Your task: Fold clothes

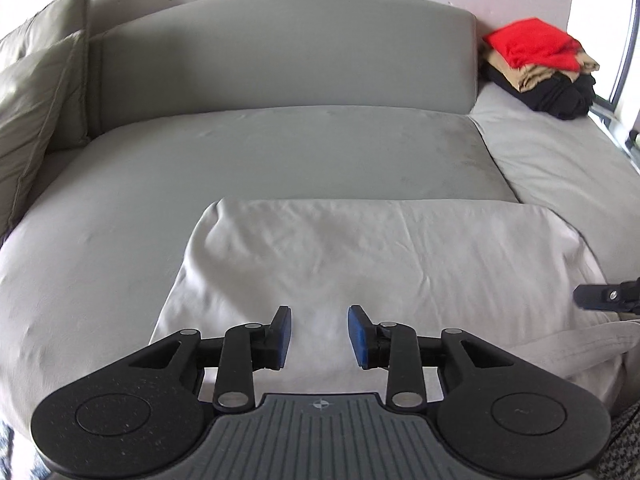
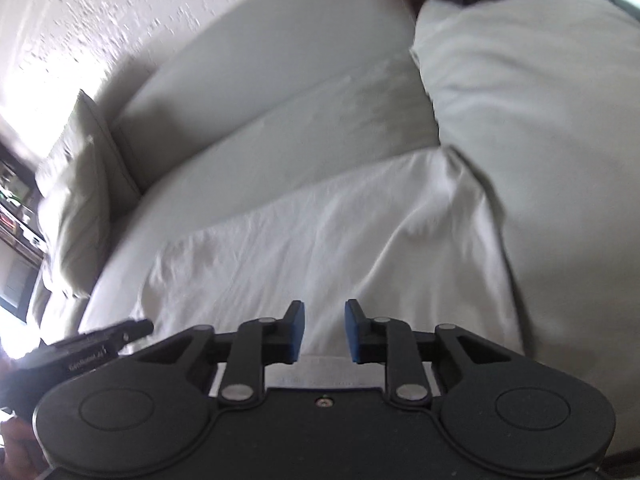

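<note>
Left gripper (image 1: 319, 336) parted, pale garment (image 1: 360, 260), sofa (image 1: 280, 144)

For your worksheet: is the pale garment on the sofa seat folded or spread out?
Folded at least once: the pale garment lies as a neat rectangle with a straight, rounded far edge on the sofa. Further folds cannot be told.

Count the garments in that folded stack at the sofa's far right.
3 visible: a red one on top, a tan one under it, a black one at the bottom. More may be hidden inside the stack.

No legible text; tool (image 2: 96, 344) print blurred.
</note>
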Motion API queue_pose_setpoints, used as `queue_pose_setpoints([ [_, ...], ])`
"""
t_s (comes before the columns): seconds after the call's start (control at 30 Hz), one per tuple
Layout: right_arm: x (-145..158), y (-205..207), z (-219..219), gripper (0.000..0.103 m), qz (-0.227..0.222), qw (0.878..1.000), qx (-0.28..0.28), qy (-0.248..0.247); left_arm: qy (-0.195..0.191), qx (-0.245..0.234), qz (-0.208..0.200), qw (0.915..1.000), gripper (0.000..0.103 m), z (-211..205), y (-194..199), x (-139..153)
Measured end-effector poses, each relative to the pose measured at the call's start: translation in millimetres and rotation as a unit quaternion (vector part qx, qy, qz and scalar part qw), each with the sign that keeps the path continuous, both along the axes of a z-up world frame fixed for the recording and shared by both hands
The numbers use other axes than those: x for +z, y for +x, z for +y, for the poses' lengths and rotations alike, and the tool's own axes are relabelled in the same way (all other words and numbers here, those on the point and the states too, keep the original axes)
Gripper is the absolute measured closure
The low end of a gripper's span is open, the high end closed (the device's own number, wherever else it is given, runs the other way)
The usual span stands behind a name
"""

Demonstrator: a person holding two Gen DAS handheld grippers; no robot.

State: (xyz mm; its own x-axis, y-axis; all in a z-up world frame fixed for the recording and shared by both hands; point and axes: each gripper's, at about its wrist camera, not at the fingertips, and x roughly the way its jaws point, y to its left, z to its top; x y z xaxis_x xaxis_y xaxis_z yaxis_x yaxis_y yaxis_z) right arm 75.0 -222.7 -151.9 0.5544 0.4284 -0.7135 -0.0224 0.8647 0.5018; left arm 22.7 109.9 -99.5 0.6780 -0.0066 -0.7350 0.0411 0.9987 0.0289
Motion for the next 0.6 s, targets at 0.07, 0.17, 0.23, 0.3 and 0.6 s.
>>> queue_pose_setpoints([
  [0.07,-3,4,1,0.081,0.006,1.000,-0.003,-0.001,0.006,-0.006,0.000,1.0000,0.074,-4,6,-6],
  [0.17,-10,6,-2,0.087,0.032,0.999,-0.006,-0.004,0.023,-0.021,0.043,0.9986,0.078,-9,14,-22],
  [0.23,-15,5,-5,0.088,0.053,0.999,-0.003,-0.002,0.041,-0.053,0.059,0.9960,0.079,-14,7,-27],
  [0.3,-18,2,-8,0.088,0.077,0.997,0.014,0.005,0.051,-0.094,0.075,0.9914,0.086,-15,-9,-26],
  [0.6,-7,-73,-40,0.076,0.126,0.975,0.150,0.105,-0.032,-0.185,0.085,0.9785,0.078,48,-111,7],
])
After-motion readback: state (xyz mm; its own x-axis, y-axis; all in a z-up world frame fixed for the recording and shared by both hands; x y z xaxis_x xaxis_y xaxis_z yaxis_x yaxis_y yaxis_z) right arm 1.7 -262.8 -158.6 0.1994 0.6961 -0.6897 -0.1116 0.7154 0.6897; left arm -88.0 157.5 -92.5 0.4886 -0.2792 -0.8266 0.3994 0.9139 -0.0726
